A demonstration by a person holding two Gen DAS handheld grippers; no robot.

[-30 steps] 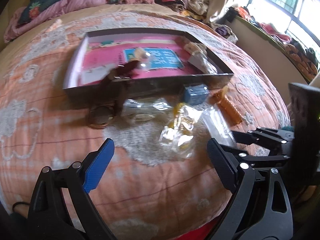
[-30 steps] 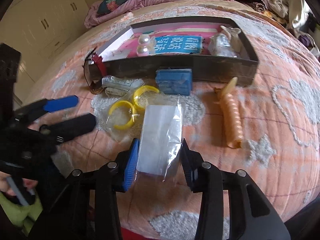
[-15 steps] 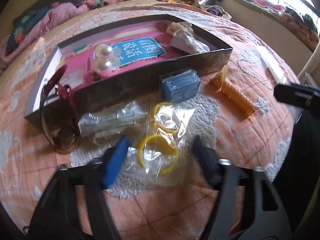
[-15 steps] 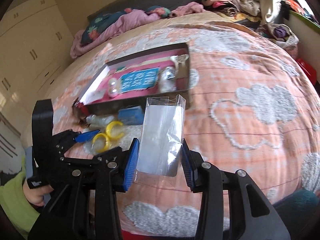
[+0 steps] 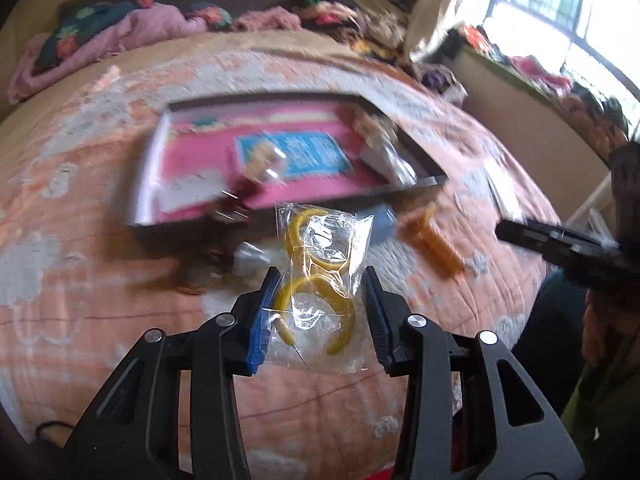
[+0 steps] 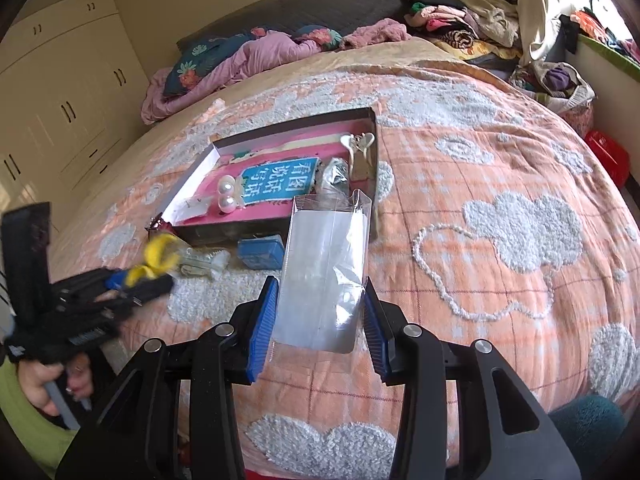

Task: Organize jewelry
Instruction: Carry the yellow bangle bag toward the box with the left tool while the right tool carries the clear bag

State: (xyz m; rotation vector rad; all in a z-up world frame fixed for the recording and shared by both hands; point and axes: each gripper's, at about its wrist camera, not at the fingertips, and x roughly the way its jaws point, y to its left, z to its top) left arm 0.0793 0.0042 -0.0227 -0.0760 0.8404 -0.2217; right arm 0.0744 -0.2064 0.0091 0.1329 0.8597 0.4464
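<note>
Left gripper (image 5: 320,312): jaws closed narrow on a clear bag (image 5: 324,292) with two yellow bangles (image 5: 316,304) inside, bag lifted above the bedspread (image 5: 80,280). Left view is motion-blurred, so small items behind are hard to read.

Right gripper (image 6: 320,320): jaws clamped on the lower part of an empty-looking clear plastic pouch (image 6: 324,272), held upright in the air, open top edge toward the box.

Box (image 6: 280,224): shallow, dark-walled, pink lining with a blue printed card (image 6: 276,178); sits on the bedspread (image 6: 500,160) beyond both grippers. Inside: two pearl pieces (image 6: 226,196) near the card's left end, a crumpled clear packet (image 6: 336,174) and a pale item at the right end.

Just in front of the box wall: small blue case (image 6: 260,252), and a clear packet (image 6: 204,260) to its left. An orange ribbed piece (image 5: 432,240) lies on the bedspread to the right of the box, seen from the left wrist only.

Heap of clothes (image 6: 452,28) at the far side of the bed.
</note>
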